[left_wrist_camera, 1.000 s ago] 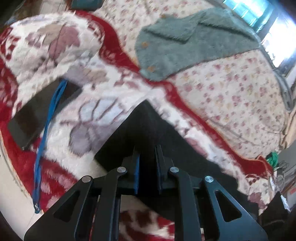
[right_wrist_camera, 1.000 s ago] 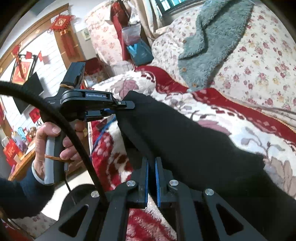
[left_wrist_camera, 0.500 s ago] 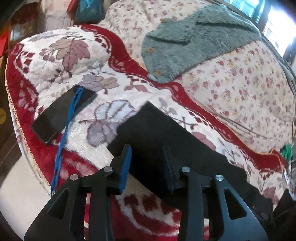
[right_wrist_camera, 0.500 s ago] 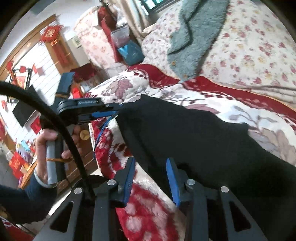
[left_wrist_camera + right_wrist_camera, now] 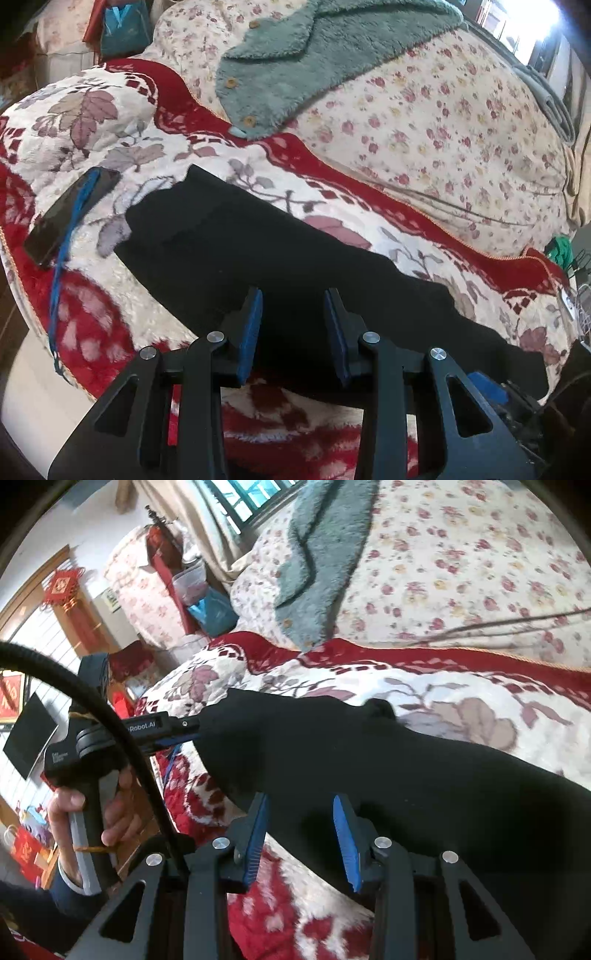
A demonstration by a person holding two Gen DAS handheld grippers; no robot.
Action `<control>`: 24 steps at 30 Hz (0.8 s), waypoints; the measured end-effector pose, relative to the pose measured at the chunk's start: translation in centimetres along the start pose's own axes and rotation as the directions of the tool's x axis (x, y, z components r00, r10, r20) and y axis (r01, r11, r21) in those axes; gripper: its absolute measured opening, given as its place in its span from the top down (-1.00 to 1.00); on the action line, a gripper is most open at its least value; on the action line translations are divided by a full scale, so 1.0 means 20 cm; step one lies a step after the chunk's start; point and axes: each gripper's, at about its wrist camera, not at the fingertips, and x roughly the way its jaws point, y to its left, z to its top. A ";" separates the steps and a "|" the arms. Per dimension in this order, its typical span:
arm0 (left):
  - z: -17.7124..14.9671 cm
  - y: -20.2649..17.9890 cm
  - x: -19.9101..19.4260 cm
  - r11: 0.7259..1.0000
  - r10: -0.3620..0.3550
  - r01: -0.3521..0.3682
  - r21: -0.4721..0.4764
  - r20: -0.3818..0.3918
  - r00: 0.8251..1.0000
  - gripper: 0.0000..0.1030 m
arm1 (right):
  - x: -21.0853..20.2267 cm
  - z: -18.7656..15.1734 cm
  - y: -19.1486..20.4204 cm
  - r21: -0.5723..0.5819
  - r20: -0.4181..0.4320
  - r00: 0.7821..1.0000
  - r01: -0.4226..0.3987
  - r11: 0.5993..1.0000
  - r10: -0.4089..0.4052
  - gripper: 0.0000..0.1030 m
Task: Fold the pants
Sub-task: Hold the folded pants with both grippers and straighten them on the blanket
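One pair of black pants [image 5: 280, 258] lies folded into a long strip on the red-and-white flowered blanket [image 5: 110, 332] that covers the bed, running from the near corner away to your right. Your left gripper [image 5: 293, 325] hangs just above the strip's near edge with its two blue-padded fingers [image 5: 251, 328] spread wide apart and nothing between them but air over the cloth. Your right gripper [image 5: 301, 834] is likewise wide open, its two blue pads on either side of the pants' near edge and gripping nothing. In the right wrist view your left hand [image 5: 92, 812] wraps the handle of the other tool, whose tip sits at the end of the pants.

Beside the strip's far end lies one black phone [image 5: 70, 214] with one blue cord [image 5: 62, 254] across it. Further up the bed, on the cream rose-print quilt [image 5: 443, 129], there is one green fleece garment [image 5: 314, 62] showing three buttons.
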 end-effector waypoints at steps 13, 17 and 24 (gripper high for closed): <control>-0.09 -0.02 0.08 1.000 0.022 -0.022 0.009 -0.038 0.999 0.37 | 0.05 0.20 -0.10 -0.097 0.001 0.986 0.168 0.981 -0.169 0.03; -0.12 -0.05 0.10 0.998 0.058 -0.056 0.035 -0.038 0.998 0.37 | 0.25 0.23 -0.13 -0.154 -0.073 0.981 0.166 0.974 -0.178 0.04; -0.12 -0.05 0.10 0.997 0.069 -0.068 0.020 -0.052 0.996 0.37 | 0.18 0.25 -0.11 -0.192 -0.013 0.992 0.124 0.974 -0.128 0.85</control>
